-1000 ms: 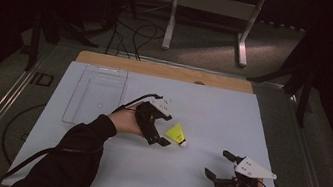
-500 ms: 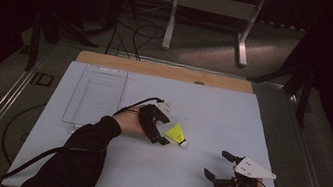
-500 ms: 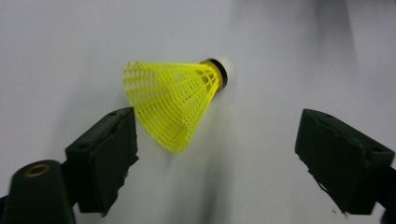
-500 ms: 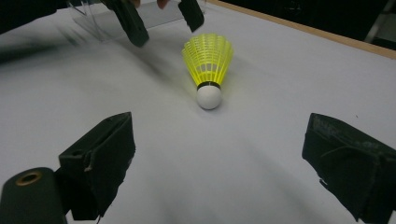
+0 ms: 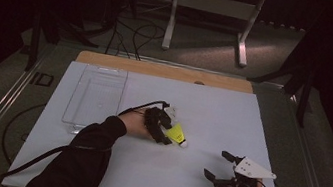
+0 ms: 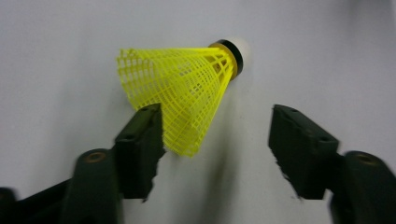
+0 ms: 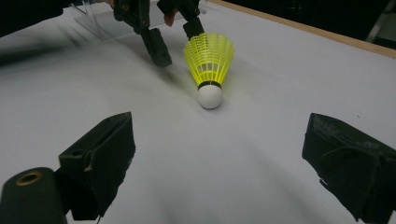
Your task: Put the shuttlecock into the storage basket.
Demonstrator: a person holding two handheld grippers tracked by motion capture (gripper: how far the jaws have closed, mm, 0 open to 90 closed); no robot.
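A yellow shuttlecock (image 5: 177, 134) with a white cork tip lies on its side in the middle of the white mat. My left gripper (image 5: 167, 133) reaches over it from the left. In the left gripper view the mesh skirt (image 6: 187, 88) lies between the jaws, which have just been closing. One fingertip (image 6: 140, 140) is at the skirt's edge, while the other stands apart across a gap. My right gripper (image 5: 216, 164) rests near the front right, open and empty, facing the shuttlecock (image 7: 209, 60) and the left gripper (image 7: 177, 39).
A clear plastic tray (image 5: 95, 97) sits on the mat's far left. The white mat (image 5: 212, 111) covers a wooden table whose far edge (image 5: 158, 69) shows. Cables trail from the left gripper along the sleeve and off the left side.
My left gripper has sunk a little onto the shuttlecock and its jaws have drawn closer around the skirt. The right gripper and the shuttlecock have stayed put.
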